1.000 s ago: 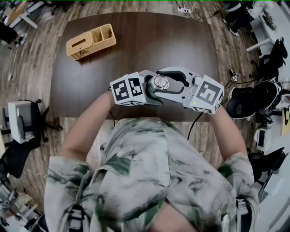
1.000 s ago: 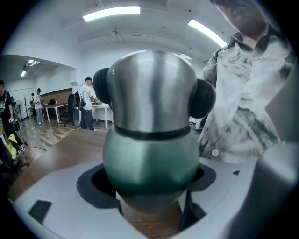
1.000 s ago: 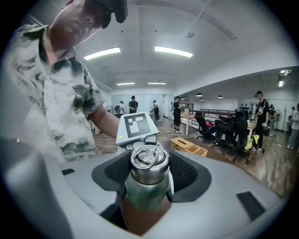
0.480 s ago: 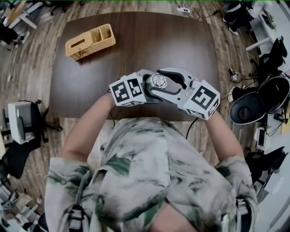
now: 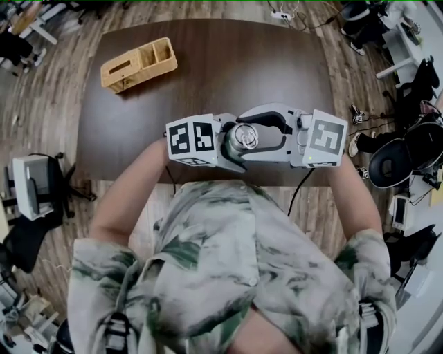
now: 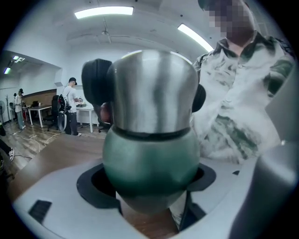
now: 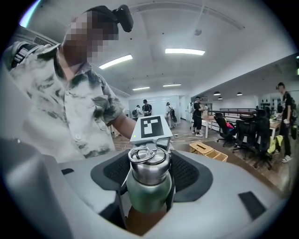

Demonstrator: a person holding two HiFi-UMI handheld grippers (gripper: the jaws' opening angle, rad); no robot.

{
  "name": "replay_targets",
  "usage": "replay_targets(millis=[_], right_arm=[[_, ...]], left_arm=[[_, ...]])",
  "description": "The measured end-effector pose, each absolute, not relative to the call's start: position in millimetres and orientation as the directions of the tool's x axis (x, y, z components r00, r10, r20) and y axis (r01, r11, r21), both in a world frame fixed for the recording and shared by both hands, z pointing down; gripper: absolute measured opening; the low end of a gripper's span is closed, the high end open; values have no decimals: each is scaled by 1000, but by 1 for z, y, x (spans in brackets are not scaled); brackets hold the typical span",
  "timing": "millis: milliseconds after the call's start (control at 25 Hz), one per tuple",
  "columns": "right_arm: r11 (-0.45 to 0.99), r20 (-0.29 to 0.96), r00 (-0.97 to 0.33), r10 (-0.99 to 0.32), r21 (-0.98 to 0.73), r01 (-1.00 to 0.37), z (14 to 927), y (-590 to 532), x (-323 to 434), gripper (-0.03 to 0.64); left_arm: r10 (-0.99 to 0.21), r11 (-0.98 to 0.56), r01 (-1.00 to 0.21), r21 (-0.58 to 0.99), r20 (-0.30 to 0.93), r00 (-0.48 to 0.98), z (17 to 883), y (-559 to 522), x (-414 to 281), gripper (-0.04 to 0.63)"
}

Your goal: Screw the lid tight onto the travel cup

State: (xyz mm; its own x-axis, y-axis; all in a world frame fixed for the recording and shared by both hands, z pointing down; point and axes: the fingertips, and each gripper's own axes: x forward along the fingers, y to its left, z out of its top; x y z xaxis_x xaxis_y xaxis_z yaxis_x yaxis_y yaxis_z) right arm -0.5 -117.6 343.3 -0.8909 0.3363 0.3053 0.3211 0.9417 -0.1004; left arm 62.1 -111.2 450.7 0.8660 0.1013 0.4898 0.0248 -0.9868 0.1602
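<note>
The left gripper (image 5: 232,146) has its jaws clamped on the green cup (image 6: 150,163). The right gripper's (image 5: 255,135) jaws are closed round the steel lid (image 7: 148,168). Both are held above the tabletop's (image 5: 228,62) near edge. The lid looks seated, and some tightening probably remains.

The room is bright and evenly lit from above — long ceiling light strips (image 6: 103,11) show in the left gripper view, and more ceiling panels (image 7: 184,51) in the right gripper view. They put a broad pale glare on the steel lid (image 6: 154,88); the green travel cup (image 6: 152,161) under it is so close to the lens that it looks soft. Both gripper views bend strongly and go dark in the corners. In the head view the dark table (image 5: 208,62) has a faint sheen and the shadows are soft — the wooden floor (image 5: 62,138) curves at the edges.
</note>
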Motion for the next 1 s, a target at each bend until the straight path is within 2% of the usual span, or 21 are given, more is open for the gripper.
replay_targets(millis=[200,560,1000], right_arm=[[926,296,-878,376,-100,363,339,-112,-4,285],[975,307,-925,224,-55,218,342,-127,-8,281],[995,310,-946,96,-23,94,350,-142,-3,279]], left_arm=[[147,-983,74,167,486,862,445,-105,65,387],[39,-991,-29,131,486,873,447,-125,66,387],[-50,-987,-121,108,509,859,453,-143,69,387]])
